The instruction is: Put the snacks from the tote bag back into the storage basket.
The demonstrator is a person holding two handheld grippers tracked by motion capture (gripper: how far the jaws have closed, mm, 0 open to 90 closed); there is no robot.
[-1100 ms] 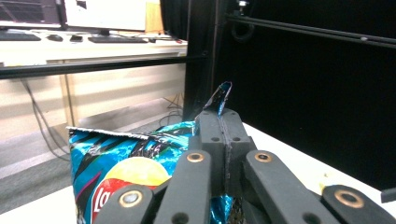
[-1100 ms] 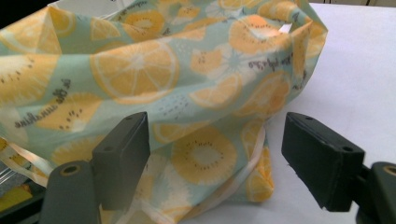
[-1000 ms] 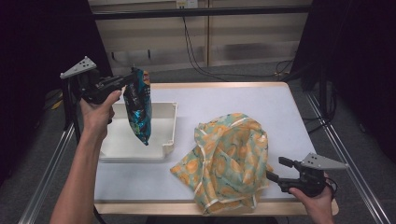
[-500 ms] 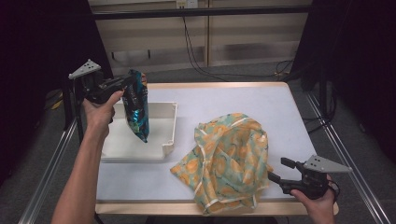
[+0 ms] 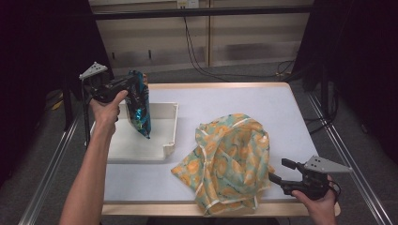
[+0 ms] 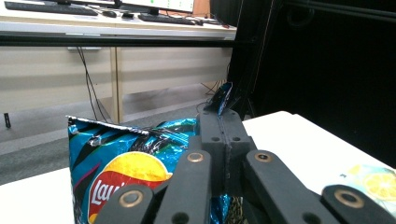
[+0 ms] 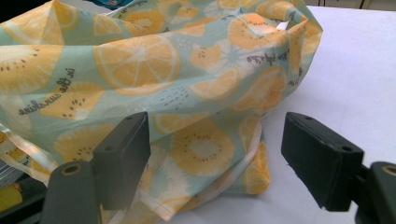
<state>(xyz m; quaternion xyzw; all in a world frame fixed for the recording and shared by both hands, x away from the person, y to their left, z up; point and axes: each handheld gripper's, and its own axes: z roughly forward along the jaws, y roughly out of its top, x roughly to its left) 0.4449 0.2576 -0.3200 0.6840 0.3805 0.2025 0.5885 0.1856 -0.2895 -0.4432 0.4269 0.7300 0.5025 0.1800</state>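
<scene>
Across the frame's middle, the white rectangular table carries the citrus-print fabric bag; right gripper waits open beside it, left gripper clamps the blue crisp packet over the white plastic tray, seemingly for bagging.

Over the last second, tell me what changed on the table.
The left gripper, shut on the chip bag, has carried it slightly lower over the white tray; the bag hangs from its top edge, its bottom corner near the tray's floor. Unchanged: the right gripper sits open at the edge of the fruit-print bag, which has not moved.
</scene>
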